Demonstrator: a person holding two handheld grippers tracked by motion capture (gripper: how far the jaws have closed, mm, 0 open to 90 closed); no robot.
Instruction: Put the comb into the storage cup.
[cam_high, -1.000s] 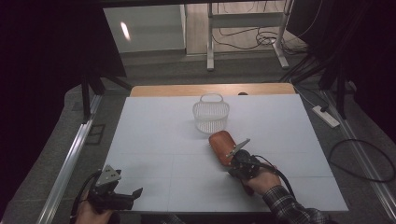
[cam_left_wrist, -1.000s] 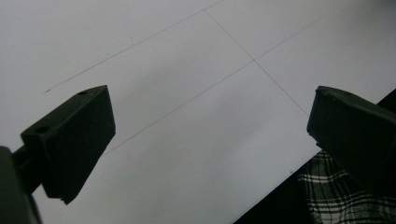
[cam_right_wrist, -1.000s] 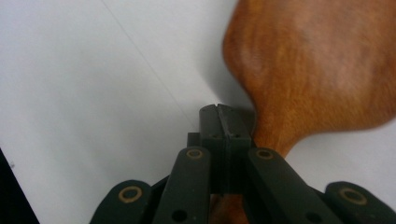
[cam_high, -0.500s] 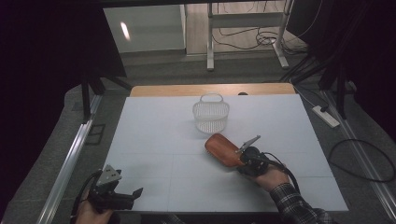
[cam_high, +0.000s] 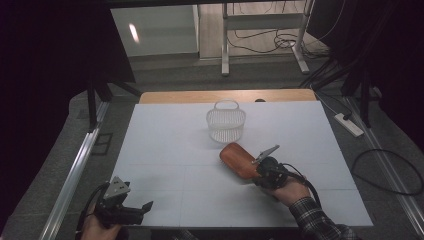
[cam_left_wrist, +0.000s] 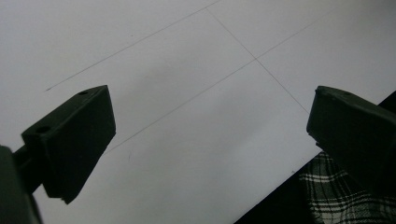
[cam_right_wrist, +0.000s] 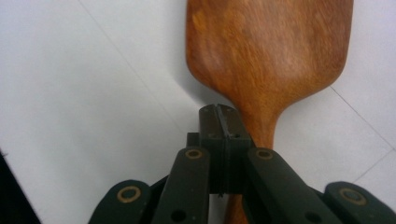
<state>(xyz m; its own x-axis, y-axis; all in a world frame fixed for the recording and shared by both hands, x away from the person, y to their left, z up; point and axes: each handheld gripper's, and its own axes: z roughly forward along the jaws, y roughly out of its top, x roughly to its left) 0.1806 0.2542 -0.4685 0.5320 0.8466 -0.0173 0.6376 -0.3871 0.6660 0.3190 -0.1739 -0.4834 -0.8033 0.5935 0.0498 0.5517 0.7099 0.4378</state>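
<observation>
A brown wooden paddle (cam_high: 239, 159) lies on the white table (cam_high: 165, 135), its broad blade pointing up-left toward a white wire basket (cam_high: 226, 124). My right gripper (cam_high: 259, 170) sits over the paddle's handle end. In the right gripper view its jaws (cam_right_wrist: 219, 114) are pressed together, and the paddle (cam_right_wrist: 271, 51) has its narrow neck running down beneath them rather than between them. My left gripper (cam_high: 142, 209) rests at the table's front left corner. It is open, with only bare table between its fingers (cam_left_wrist: 210, 126).
The basket stands upright at the back centre of the table. A wooden strip (cam_high: 200, 96) edges the far side. A power strip (cam_high: 350, 125) and cables lie on the floor to the right. A plaid sleeve (cam_left_wrist: 345, 196) shows past the table's near edge.
My right gripper has moved to the right, and the paddle's handle swung with it, so the blade now points up-left instead of nearly straight up. The left gripper has stayed put.
</observation>
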